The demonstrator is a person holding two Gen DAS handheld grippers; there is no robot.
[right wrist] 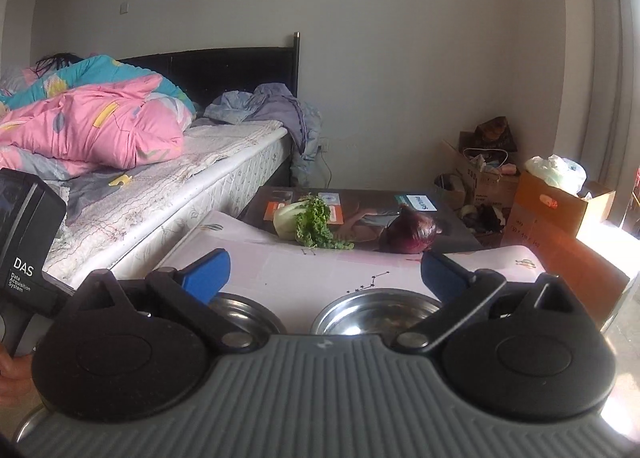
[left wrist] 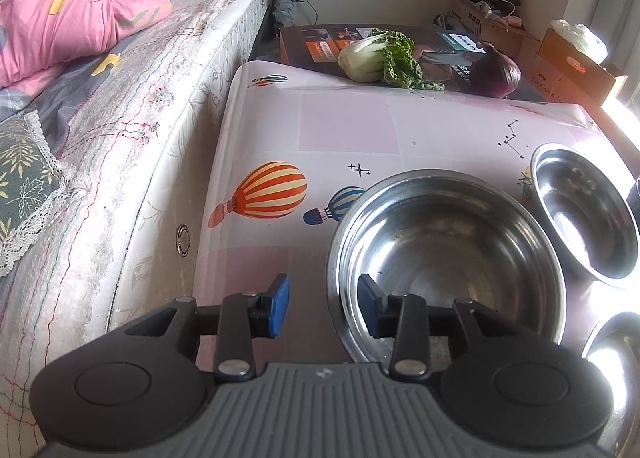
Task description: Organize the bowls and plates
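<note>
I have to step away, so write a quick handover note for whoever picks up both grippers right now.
Left gripper: open, straddling the near rim of the big steel bowl, one pad outside, one inside; not clamped.
Right gripper: open wide, empty, raised above the table.
Three steel bowls sit apart on the balloon-print tablecloth: the big one, a second bowl to its right, a third bowl at the near right edge. No plates in view.
Done: nothing stacked.
Left: grip the big bowl, then nest the bowls.
</note>
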